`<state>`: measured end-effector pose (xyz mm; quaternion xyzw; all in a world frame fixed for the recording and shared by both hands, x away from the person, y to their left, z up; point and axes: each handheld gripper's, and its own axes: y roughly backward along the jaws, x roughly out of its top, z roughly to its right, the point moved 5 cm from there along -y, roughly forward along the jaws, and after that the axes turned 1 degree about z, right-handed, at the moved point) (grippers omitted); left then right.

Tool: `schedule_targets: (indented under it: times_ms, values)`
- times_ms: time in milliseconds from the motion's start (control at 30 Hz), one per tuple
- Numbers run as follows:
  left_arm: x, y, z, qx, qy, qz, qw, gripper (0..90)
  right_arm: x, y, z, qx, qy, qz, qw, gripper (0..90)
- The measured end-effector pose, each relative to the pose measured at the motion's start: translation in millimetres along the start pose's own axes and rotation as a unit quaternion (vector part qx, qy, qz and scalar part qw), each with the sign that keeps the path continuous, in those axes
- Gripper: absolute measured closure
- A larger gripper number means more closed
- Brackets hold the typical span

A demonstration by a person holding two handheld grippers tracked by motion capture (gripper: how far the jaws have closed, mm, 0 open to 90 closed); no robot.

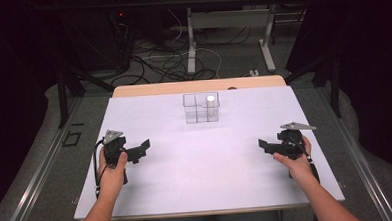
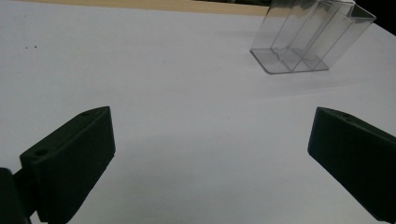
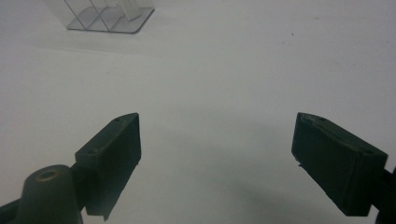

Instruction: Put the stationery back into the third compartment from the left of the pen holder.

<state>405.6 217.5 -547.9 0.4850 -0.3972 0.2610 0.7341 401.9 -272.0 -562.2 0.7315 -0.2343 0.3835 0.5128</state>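
Fingers of the left gripper [image 2: 210, 158] stand wide apart over the white tabletop [image 2: 140, 79], with nothing between them. Ahead of them and off toward the right-hand finger stands a clear divided box [image 2: 308, 37], well apart from both pads. Fingers of the right gripper [image 3: 217, 158] are also spread wide and bare, though this looks like the narrowest gap they take. From these fingers the same box lies ahead and beyond the left-hand finger, well away. In the high view the box sits between the two grippers and farther out, and a white cylinder [image 1: 211, 105] stands upright in its right rear compartment.
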Motion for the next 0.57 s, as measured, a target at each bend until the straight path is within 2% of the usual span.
schedule_targets:
  times_ms: [333,567]
  values:
    - [-1.1,3.2,-16.2,0.022,0.022,0.004,0.9995,0.9,-0.1,-0.6,1.0,-0.001,-0.002,0.000,1.0000,15.1]
    - [-2.1,2.6,-19.5,0.024,0.022,0.002,0.9995,0.9,-0.1,-1.1,2.1,-0.005,-0.003,0.001,1.0000,15.1]
